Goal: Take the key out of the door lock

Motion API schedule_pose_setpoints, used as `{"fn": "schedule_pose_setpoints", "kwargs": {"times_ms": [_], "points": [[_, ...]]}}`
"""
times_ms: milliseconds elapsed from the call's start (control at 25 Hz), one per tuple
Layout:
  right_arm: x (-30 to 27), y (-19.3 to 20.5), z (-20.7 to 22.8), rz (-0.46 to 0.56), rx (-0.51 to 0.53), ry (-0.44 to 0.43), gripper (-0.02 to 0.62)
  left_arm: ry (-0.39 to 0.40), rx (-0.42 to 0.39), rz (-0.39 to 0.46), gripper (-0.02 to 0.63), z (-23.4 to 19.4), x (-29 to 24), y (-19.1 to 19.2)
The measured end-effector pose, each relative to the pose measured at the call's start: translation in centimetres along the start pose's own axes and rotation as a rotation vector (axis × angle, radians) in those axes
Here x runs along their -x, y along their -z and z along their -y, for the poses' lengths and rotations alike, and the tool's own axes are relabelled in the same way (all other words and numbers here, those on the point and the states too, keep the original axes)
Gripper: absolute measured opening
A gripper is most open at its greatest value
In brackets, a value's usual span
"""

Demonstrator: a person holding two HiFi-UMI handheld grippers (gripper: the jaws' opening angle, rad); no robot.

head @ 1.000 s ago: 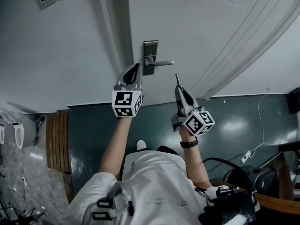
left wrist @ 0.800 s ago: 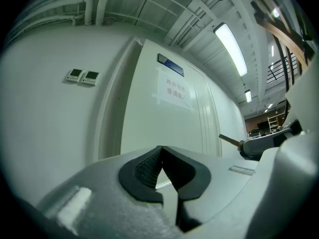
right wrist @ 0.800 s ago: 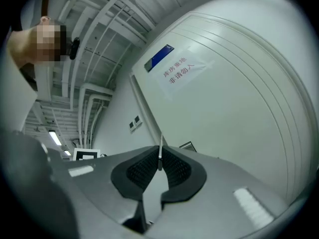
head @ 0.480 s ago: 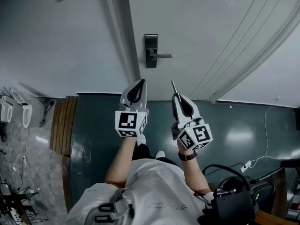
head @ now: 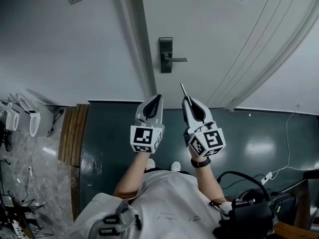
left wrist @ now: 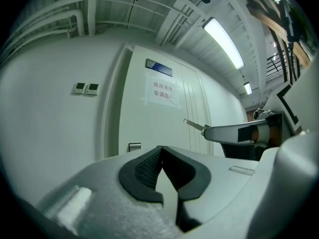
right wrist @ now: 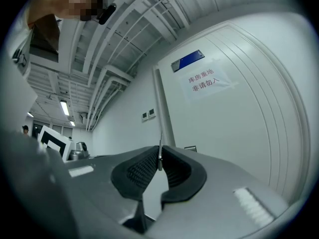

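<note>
Key: head hidden between the pads, only the thin shaft projects from the tips of the right hand-held gripper, which grasps it. Left hand-held gripper is clenched on nothing. Both point level at the door, side by side, well short of the lock.

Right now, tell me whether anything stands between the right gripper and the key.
Nothing does. The right gripper is shut on the key, whose thin shaft sticks out past its tip. The key is out of the door lock, with open space between them. The left gripper is shut and empty beside it.
</note>
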State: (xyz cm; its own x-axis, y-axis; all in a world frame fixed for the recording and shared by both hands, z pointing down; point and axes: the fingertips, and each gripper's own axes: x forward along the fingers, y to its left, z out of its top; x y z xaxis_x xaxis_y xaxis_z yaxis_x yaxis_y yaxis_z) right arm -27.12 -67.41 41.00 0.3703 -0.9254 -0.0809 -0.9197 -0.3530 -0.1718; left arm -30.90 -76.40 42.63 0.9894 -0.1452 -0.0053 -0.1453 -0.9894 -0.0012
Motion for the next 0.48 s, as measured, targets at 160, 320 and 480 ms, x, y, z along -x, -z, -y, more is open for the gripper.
{"fn": "schedule_pose_setpoints", "kwargs": {"times_ms": [160,320,480], "points": [[-1.2,0.2,-0.1,0.001,-0.019,0.027,0.025,0.005,-0.004,-0.001,0.002,-1.5,0.6,-0.3],[-2.8,1.1,-1.5,-0.007,-0.039,0.025,0.025,0.007,0.001,-0.005,0.002,-3.5,1.3,-0.1],[-4.6,1.6,-3.3,-0.011,-0.035,0.018,0.025,0.017,0.011,-0.015,0.002,-5.6,1.7,0.4]]}}
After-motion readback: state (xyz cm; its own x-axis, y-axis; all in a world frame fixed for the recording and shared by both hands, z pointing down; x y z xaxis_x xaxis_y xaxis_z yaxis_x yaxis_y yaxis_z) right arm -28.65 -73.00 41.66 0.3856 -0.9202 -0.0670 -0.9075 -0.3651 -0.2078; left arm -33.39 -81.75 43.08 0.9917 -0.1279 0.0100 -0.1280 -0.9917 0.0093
